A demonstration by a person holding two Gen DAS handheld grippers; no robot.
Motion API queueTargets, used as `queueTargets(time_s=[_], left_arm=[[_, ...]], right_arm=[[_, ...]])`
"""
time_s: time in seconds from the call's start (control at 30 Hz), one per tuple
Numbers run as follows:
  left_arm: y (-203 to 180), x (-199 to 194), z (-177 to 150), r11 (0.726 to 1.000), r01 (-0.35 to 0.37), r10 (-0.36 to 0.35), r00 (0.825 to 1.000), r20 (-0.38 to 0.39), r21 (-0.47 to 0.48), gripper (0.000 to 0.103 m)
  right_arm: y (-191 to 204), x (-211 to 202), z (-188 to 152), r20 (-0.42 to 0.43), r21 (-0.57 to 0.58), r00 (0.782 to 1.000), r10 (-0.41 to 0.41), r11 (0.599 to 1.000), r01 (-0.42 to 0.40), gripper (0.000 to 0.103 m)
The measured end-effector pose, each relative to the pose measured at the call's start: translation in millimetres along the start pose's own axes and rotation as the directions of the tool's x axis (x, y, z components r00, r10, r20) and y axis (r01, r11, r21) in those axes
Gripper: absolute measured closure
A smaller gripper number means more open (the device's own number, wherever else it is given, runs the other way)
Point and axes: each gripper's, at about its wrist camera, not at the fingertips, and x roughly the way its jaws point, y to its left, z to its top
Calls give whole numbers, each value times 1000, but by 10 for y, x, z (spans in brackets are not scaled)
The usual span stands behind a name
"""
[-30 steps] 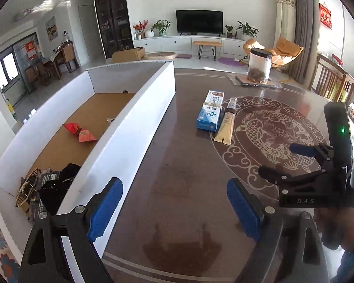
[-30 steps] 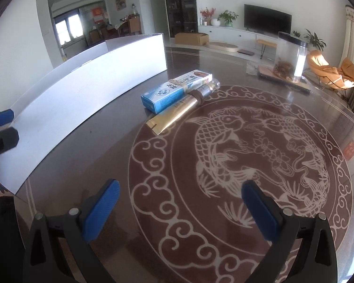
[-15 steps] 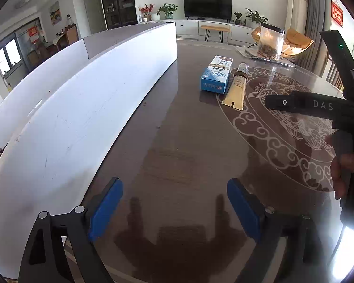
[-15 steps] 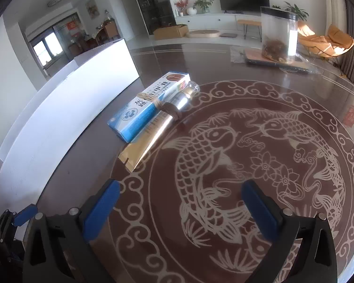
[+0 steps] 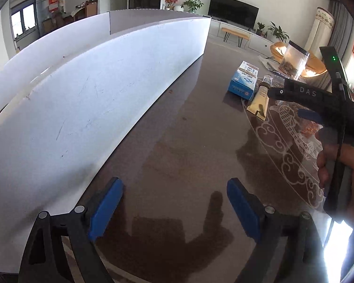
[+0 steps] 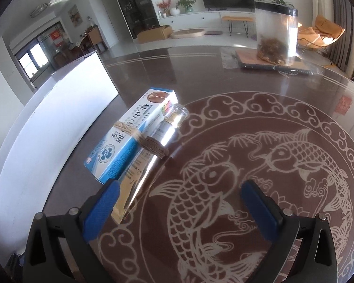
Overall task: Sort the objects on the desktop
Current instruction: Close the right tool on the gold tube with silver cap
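Right gripper point(image 6: 179, 202), fingers wide and empty, just short of gold foil tube point(image 6: 151, 155) beside blue-and-white carton point(image 6: 129, 139); left gripper point(image 5: 174, 207) likewise wide.

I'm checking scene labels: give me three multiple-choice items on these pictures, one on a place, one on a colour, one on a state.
1. The tube lies where?
A. inside the white bin
B. beside the blue box, touching it
C. on the jar

2. Colour of the pads?
A. blue
B. red
C. green

3. The right gripper is
A. shut on the tube
B. shut on the box
C. open, holding nothing

Answers: B, tube and box lie side by side; A, the pads are blue; C, only the table shows between its jaws.
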Motion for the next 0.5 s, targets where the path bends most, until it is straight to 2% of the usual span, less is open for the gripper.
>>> queueTargets(time_s=[0.1, 0.17, 0.27, 0.33, 0.37, 0.4, 0.47, 0.5], left_arm=[[-44, 5, -4, 1000, -8, 8, 1000, -1, 22, 13], [-70, 1, -14, 999, -7, 7, 1000, -1, 38, 13], [-147, 13, -24, 997, -10, 10, 1000, -2, 74, 13], [-198, 21, -35, 995, -14, 15, 1000, -3, 100, 13], [-219, 26, -42, 994, -16, 17, 1000, -3, 112, 13], [-241, 31, -46, 992, -19, 19, 1000, -3, 122, 13], [-274, 38, -47, 990, -22, 22, 1000, -1, 139, 12], [-285, 40, -48, 990, -19, 19, 1000, -1, 142, 12]], right_arm=[[110, 131, 84, 5, -33, 998, -67, 997, 67, 0], [134, 211, 137, 4, -28, 997, -71, 997, 71, 0], [225, 302, 188, 6, -66, 993, -121, 990, 122, 1], [309, 333, 188, 9, -120, 990, -138, 983, 138, 7], [345, 321, 184, 19, -141, 990, -138, 980, 139, 22], [361, 291, 178, 33, -147, 991, -131, 980, 135, 40], [376, 252, 168, 42, -151, 990, -137, 978, 141, 61], [372, 231, 162, 42, -152, 990, -136, 978, 141, 67]])
